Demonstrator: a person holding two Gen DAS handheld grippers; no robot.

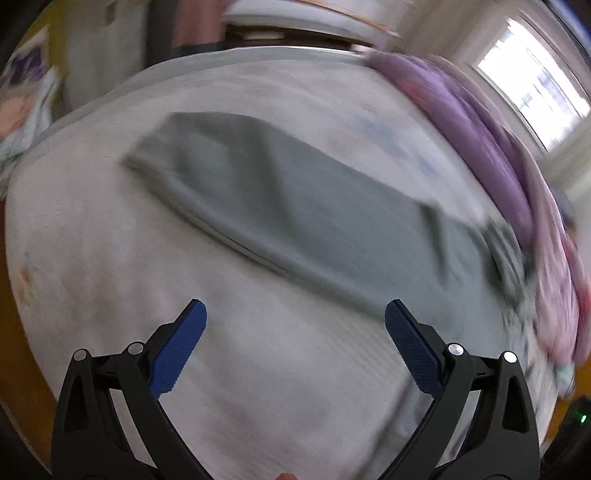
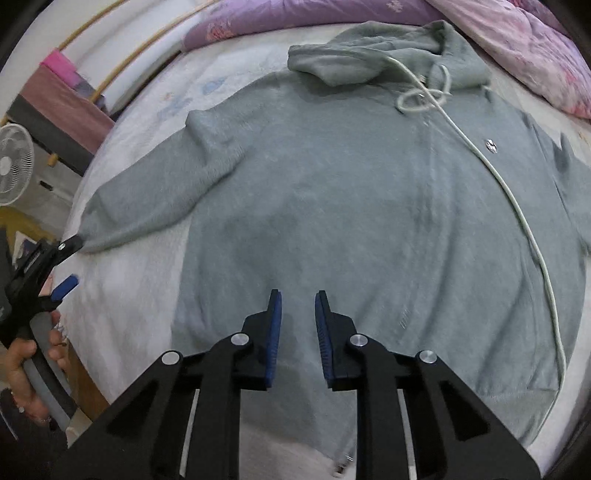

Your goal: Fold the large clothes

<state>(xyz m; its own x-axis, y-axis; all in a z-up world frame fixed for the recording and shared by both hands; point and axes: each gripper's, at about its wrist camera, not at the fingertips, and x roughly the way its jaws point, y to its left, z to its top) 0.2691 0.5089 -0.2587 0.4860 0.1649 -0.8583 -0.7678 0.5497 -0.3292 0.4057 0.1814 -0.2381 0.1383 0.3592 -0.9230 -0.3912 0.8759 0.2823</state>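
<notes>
The hoodie [image 2: 369,221] is lying flat; its sleeve [image 1: 280,199] is stretching away beyond the wide-open left gripper [image 1: 295,314], right gripper [image 2: 298,295] hovering slightly parted

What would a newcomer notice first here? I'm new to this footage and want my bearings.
A grey hoodie spread flat on the white bed, hood at the far end, fills the right wrist view, with a white cord trailing down its right side. The right tongs hover over its hem, slightly apart. The left tongs gape wide near the sleeve; a purple quilt lies beyond.
</notes>
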